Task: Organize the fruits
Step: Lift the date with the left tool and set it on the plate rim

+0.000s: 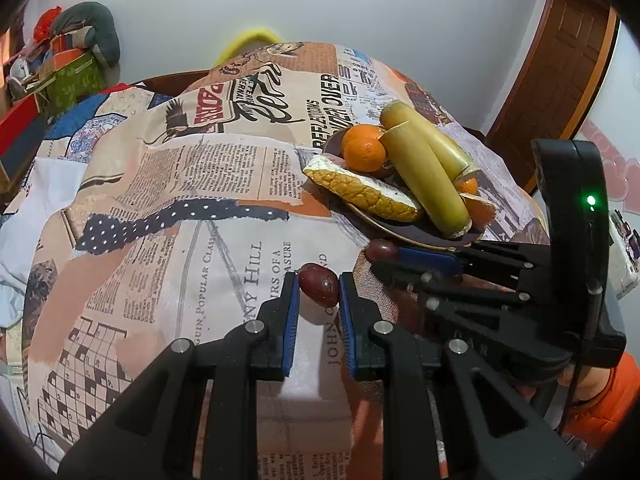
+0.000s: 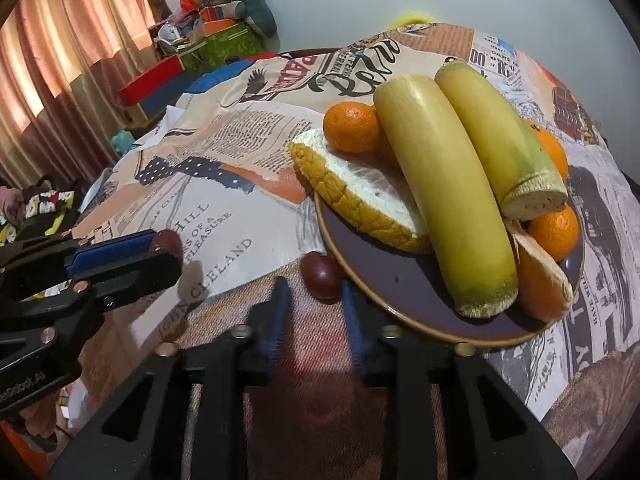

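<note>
A dark plate holds two yellow-green cane pieces, oranges and pomelo peel; it also shows in the left wrist view. My left gripper is shut on a dark red jujube just above the cloth. In the right wrist view it appears at the left. My right gripper is open around a second jujube lying against the plate's rim. That jujube shows at the right gripper's tip in the left wrist view.
The table wears a newspaper-print cloth. Boxes and a grey cushion are piled at the far left. Curtains hang on the left and a wooden door stands at the right.
</note>
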Available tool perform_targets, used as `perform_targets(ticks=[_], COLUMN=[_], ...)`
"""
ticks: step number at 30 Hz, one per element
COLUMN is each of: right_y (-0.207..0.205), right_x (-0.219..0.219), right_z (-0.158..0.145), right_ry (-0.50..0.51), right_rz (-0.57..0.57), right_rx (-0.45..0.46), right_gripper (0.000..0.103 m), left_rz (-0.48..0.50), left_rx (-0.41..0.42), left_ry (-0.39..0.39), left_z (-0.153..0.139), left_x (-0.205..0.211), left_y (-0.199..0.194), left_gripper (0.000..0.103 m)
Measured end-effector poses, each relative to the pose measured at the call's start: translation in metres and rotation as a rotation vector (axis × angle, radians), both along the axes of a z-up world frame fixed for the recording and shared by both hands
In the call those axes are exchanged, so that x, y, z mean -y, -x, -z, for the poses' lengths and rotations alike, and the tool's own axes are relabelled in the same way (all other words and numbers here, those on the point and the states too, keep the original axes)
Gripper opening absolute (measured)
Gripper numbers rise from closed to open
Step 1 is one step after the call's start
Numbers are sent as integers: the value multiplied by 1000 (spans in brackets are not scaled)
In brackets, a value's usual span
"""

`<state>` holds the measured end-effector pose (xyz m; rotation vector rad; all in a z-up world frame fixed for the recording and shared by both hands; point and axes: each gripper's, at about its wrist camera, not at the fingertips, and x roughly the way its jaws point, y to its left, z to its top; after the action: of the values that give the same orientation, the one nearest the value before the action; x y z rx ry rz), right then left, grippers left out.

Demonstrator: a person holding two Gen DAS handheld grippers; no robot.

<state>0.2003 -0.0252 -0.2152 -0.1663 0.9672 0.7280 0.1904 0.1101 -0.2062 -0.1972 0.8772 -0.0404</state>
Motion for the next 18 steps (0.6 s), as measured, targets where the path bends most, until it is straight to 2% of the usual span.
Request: perform_targets(ticks=[3, 10, 18], right_y=[-4, 6, 8], right_x=[0, 9, 56], right_z=[0, -12, -37], right_ry=[-18, -34, -96], right_rz=[2, -9, 55], right_rx=[-20, 11, 63], right_gripper=[17, 17, 17], left_rz=[-2, 9, 44], left_rx=[-1, 8, 19], left_ry=[-1, -9, -11], left_z=[-1, -6, -15], left_x=[-1, 6, 25], left_y=[0, -3, -16], left_gripper=[19, 19, 19])
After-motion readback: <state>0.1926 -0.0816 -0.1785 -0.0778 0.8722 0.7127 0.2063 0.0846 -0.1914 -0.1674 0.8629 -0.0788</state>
